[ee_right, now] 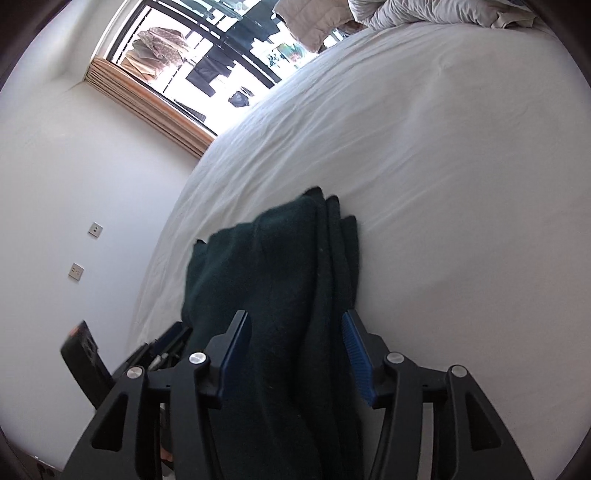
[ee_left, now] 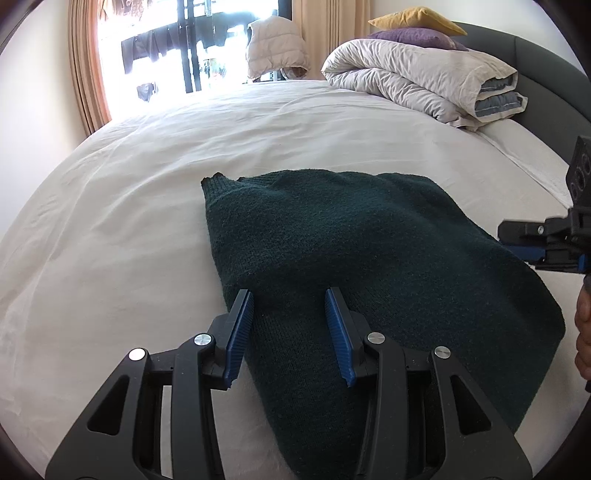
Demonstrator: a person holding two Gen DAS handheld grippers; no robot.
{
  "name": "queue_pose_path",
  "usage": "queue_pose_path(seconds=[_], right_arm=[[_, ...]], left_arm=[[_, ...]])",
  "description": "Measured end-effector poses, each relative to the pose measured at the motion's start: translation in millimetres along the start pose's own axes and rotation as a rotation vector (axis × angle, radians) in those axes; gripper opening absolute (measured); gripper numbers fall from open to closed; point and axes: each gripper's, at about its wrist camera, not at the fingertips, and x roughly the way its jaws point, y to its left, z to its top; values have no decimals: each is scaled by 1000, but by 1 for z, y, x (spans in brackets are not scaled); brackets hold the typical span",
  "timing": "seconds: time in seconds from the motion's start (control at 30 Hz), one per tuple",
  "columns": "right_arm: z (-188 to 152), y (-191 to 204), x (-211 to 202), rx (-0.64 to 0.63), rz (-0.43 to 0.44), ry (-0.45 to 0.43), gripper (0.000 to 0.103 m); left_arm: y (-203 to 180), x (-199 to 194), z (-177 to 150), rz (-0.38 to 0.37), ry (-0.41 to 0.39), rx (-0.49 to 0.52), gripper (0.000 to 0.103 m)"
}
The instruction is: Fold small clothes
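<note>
A dark green knitted sweater (ee_left: 369, 258) lies folded on the white bed sheet (ee_left: 147, 184). My left gripper (ee_left: 290, 299) is open, its blue-padded fingers standing over the sweater's near left edge, nothing held. My right gripper (ee_right: 295, 321) is open, its jaws either side of the sweater's folded layers (ee_right: 288, 277), seen edge-on in the tilted right wrist view. The right gripper also shows in the left wrist view (ee_left: 546, 240) at the sweater's right edge. The left gripper shows in the right wrist view (ee_right: 162, 350), partly hidden behind the sweater.
A rolled duvet (ee_left: 424, 85) with purple and yellow pillows (ee_left: 417, 26) lies at the bed's far right by a grey headboard (ee_left: 546, 62). A window with curtains (ee_left: 85, 66) stands beyond the bed. A white wall with sockets (ee_right: 75, 272) is on the left.
</note>
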Motion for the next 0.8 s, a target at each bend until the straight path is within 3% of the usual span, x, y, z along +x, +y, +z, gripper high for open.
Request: queue_pose_path(seconds=[0.07,0.17,0.27,0.33,0.43,0.5,0.6,0.63,0.67,0.7,0.77,0.8], right_arm=[[-6,-10,-5,20,28,-28,54],[-10,-18,-27,54,-4,-78,56],[-12,-22,-43,52,10,-93,68],[-14,-19,-45,20,26,-61,77],[-17,-19,-35,17,65,7,80],[-18,-18,-26,17,88,36,80],[-17,-9,-14,7,63,63,80],[-15,-6,-10,10,57,72,75],[-15,-2,-4,7,58,98,53],[-16,3,5,2,72,144,42],[-19,17,12,-44,18,148,40],[-20,21,12,-55,2,145,39]], left_arm=[[0,0,0,-1,0,0,39],[3,-2,0,-7,-2,-11,40],[15,-11,-1,-38,-7,-82,46],[28,-20,-5,-60,-11,-144,61],[51,-33,-14,-119,-11,-281,71],[63,-32,-19,-174,21,-370,77],[61,-17,-21,-237,112,-392,77],[58,-11,-22,-257,139,-389,77],[56,-9,-21,-262,133,-393,77],[55,-7,-20,-273,134,-402,77],[54,1,-18,-304,159,-416,71],[53,4,-18,-335,172,-417,52]])
